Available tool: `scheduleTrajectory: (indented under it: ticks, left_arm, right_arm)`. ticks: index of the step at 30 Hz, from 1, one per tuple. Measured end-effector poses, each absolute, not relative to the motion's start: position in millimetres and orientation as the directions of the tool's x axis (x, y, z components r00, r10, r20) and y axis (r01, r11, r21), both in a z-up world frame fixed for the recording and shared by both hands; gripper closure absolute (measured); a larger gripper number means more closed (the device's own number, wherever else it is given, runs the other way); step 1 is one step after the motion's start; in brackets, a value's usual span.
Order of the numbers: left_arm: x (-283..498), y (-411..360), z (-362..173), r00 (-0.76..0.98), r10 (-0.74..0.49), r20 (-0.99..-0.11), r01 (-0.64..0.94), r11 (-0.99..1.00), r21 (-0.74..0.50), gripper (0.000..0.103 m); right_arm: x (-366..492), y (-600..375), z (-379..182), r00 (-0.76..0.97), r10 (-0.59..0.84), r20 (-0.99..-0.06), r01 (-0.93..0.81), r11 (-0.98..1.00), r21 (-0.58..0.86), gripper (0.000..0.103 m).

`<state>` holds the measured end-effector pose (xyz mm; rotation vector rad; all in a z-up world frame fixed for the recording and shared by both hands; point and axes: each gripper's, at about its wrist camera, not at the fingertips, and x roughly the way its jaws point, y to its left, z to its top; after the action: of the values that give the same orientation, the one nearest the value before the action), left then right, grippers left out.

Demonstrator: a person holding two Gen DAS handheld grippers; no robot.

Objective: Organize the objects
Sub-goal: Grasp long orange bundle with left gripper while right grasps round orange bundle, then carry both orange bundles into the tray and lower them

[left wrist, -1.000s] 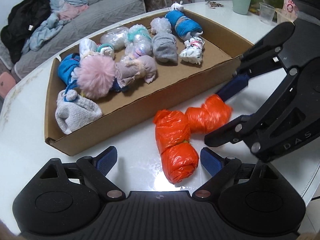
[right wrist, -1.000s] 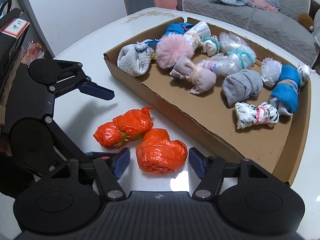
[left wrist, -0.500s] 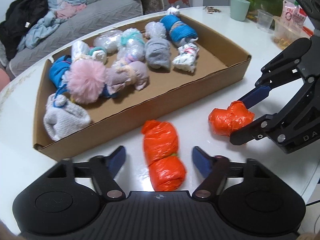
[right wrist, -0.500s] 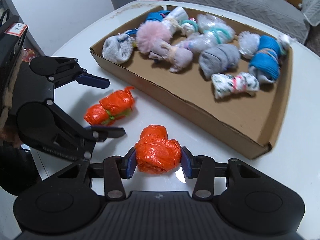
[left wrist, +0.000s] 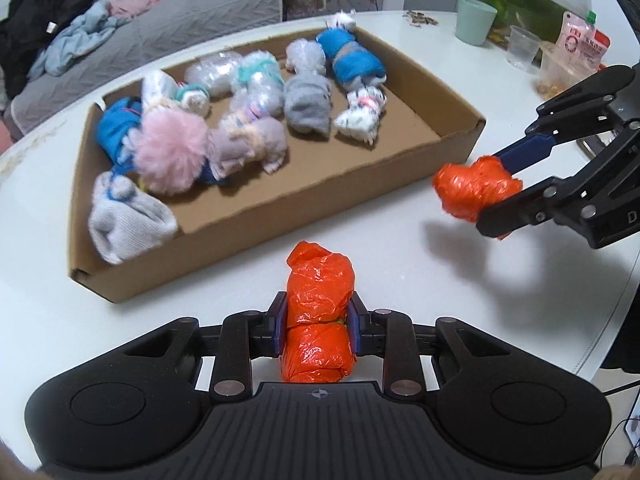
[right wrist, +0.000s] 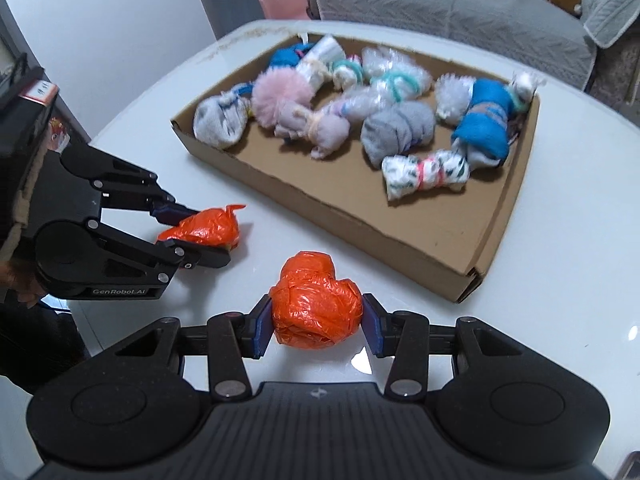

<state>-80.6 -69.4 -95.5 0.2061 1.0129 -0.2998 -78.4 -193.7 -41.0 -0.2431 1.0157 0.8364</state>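
My left gripper [left wrist: 317, 328] is shut on a long orange plastic bundle [left wrist: 318, 320], low over the white table in front of the cardboard tray [left wrist: 256, 220]. It also shows in the right wrist view [right wrist: 200, 232], held by that gripper [right wrist: 200, 236]. My right gripper [right wrist: 316, 320] is shut on a rounder orange bundle [right wrist: 316, 304] and holds it above the table, right of the tray's corner; the left wrist view shows this bundle [left wrist: 472, 190] too. The tray [right wrist: 360, 232] holds several rolled socks and plastic bundles.
A mint cup [left wrist: 476, 20], a clear cup [left wrist: 522, 46] and snack packets [left wrist: 576, 48] stand at the table's far right. A grey sofa [left wrist: 160, 16] with clothes lies beyond the table. A pink chair [right wrist: 284, 0] stands behind it.
My left gripper has closed on the long orange bundle. My right gripper, shut on the rounder bundle, has lifted it and carried it away to the right.
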Motion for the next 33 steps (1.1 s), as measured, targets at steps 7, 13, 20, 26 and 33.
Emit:
scheduleTrajectory:
  ticks: [7, 13, 20, 26, 33]
  left_arm:
    - [-70.7, -65.4, -30.3, 0.555, -0.151, -0.818, 0.346, 0.936, 0.062, 0.069]
    - [-51.3, -52.7, 8.1, 0.591, -0.135, -0.796, 0.360, 0.926, 0.111, 0.069]
    - [-22.0, -48.0, 2.0, 0.587, -0.149, -0.796, 0.352, 0.932, 0.086, 0.069]
    - [1.8, -56.7, -13.3, 0.560, -0.155, -0.814, 0.359, 0.931, 0.070, 0.069]
    - [18.6, -64.1, -40.6, 0.514, -0.150, -0.844, 0.366, 0.929, 0.058, 0.069]
  right_arm:
    - [-59.8, -198.0, -9.9, 0.338, 0.557, -0.759, -0.712, 0.678, 0.181, 0.061]
    - [-42.7, -198.5, 6.2, 0.398, 0.576, -0.714, -0.697, 0.696, 0.172, 0.061]
    - [-20.6, -179.9, 10.9, 0.397, 0.602, -0.692, -0.712, 0.679, 0.182, 0.061]
    - [2.9, -169.3, 6.9, 0.390, 0.603, -0.696, -0.701, 0.685, 0.200, 0.061]
    - [7.1, -165.3, -7.1, 0.349, 0.579, -0.737, -0.708, 0.678, 0.197, 0.061]
